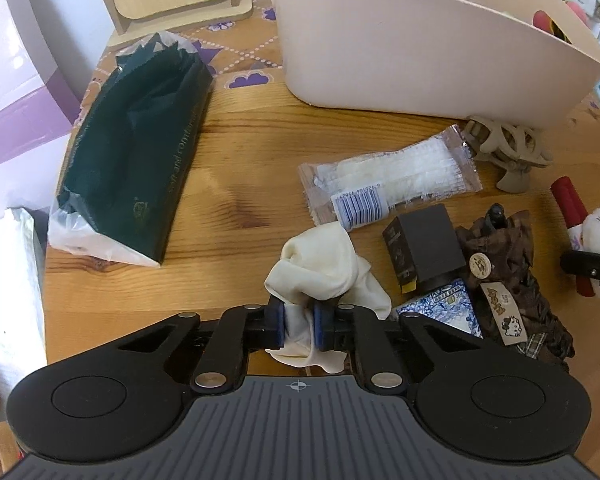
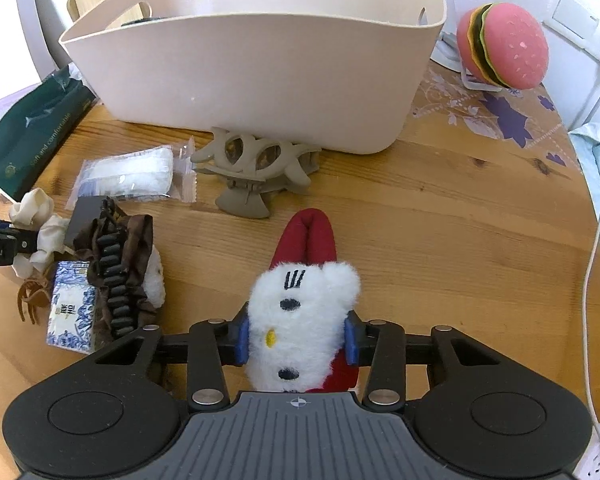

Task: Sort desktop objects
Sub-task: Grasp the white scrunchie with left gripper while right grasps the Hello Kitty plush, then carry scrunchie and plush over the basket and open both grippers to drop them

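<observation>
Both pickups look made: low in the left wrist frame the left gripper [image 1: 299, 330] has its blue pads pinched tight on a cream scrunchie [image 1: 320, 268], and at lower centre of the right wrist frame the right gripper [image 2: 298, 340] is clamped on either side of a white plush toy [image 2: 300, 316] with a red part, both things lying on the wooden table [image 2: 440, 220]. I judge the next move is to lift the 2 clear of the clutter and carry them over the rim of the beige bin [image 2: 260, 80] filling the upper part of both frames, without snagging the brown hair tie [image 2: 118, 272] or the grey claw clip [image 2: 252, 172].
</observation>
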Tool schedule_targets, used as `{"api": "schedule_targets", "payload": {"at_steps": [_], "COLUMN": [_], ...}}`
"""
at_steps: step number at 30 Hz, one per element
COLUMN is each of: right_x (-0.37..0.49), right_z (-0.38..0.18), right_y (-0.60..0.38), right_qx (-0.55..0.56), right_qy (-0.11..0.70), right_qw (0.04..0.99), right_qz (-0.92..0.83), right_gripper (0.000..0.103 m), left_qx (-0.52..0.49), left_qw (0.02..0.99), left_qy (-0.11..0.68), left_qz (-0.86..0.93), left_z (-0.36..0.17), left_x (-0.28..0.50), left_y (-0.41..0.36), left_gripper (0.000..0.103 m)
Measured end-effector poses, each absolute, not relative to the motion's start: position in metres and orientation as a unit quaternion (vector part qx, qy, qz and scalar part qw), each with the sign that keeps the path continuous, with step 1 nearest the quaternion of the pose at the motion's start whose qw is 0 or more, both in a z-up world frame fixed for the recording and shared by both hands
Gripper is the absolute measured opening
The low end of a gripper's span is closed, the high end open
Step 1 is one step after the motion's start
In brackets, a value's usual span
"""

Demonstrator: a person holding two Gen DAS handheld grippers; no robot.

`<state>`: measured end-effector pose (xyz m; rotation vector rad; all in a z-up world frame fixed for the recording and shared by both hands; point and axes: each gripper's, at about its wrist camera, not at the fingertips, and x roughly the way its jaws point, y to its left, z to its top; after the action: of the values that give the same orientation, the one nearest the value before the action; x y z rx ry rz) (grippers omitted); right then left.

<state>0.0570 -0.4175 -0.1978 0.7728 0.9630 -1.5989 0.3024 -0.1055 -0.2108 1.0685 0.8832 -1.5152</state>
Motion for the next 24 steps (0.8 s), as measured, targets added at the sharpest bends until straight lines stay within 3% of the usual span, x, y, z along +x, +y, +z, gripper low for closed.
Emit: {"api": "schedule_targets", "payload": {"at_steps": [24], "right_x": [0.068], "right_z": [-0.126], "right_y": [-0.390], "right_qx": [0.260], "right_qy": [0.366], "right_qw": [0.580], "right_qz": [-0.680], "right_gripper": [0.039], "left_qx": [0.410], "left_qw": [0.528], "left_qy": [0.296], "left_qz": [-0.682], "left_z": [-0.139], "left_x": [0.311], "left_y": [-0.084], "left_gripper": [0.013]}}
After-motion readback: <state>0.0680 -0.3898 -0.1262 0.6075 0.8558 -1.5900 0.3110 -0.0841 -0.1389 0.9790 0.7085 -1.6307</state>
